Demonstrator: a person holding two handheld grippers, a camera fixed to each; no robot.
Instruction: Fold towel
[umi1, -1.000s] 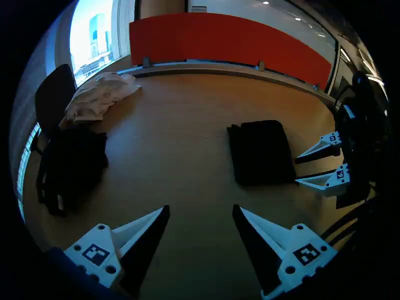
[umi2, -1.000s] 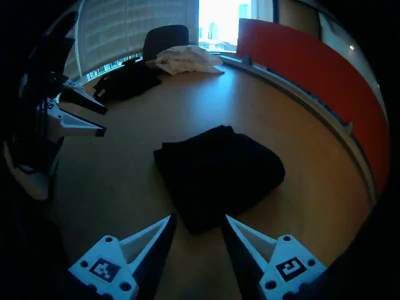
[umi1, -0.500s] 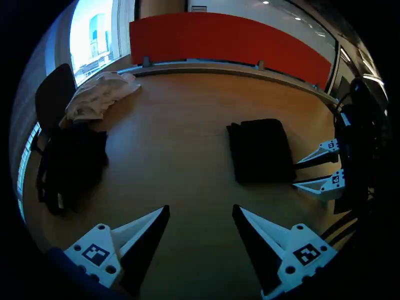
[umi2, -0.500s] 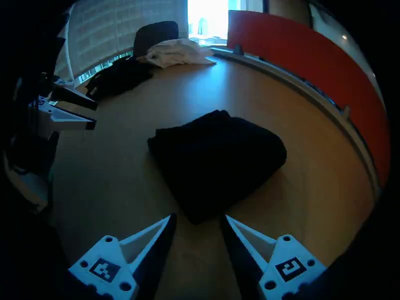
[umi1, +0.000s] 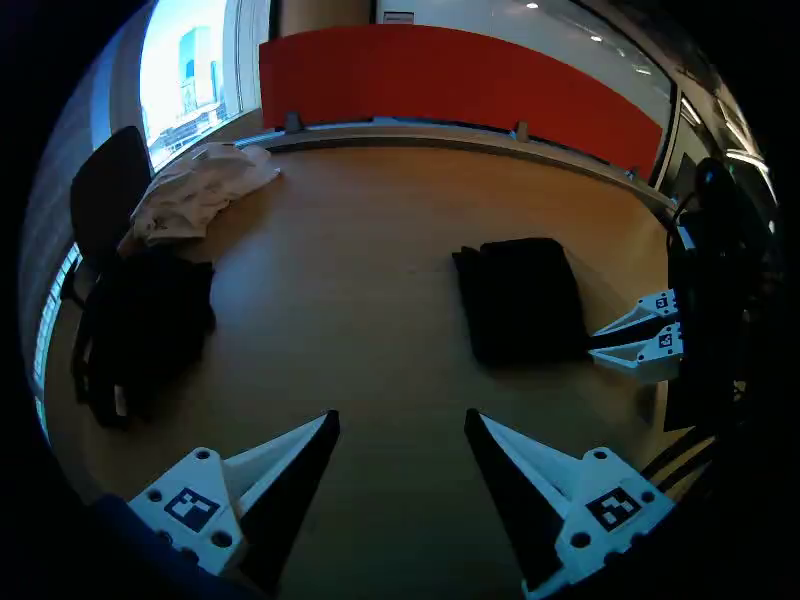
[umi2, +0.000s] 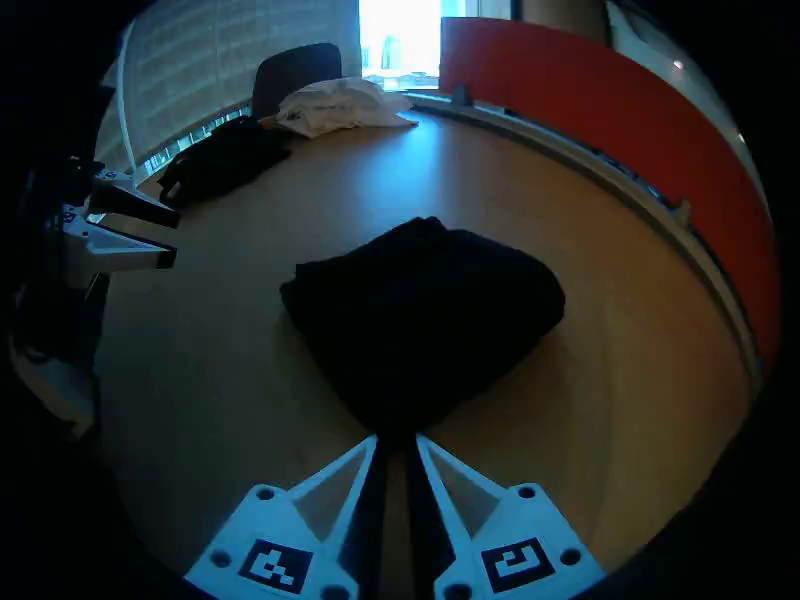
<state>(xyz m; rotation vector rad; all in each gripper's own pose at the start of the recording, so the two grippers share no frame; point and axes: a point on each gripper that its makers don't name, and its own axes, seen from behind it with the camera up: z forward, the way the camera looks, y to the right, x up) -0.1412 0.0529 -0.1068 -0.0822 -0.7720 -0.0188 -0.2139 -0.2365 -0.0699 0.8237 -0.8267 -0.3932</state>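
You're looking across a broad wooden table (umi1: 350, 260) whose far edge is closed off by a long red partition panel (umi1: 450, 85). To the left of the panel in the left gripper view, a bright window (umi1: 185, 70) lets in daylight, and a dark office chair (umi1: 105, 195) stands below it at the table's corner. Beyond the chair, away from the panel, pale blinds (umi2: 200, 70) cover the next window. Above the panel, small ceiling lights (umi1: 597, 38) glow.

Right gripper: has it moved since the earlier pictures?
Yes. The right gripper has advanced to the near corner of the unmoved black towel and closed on it.
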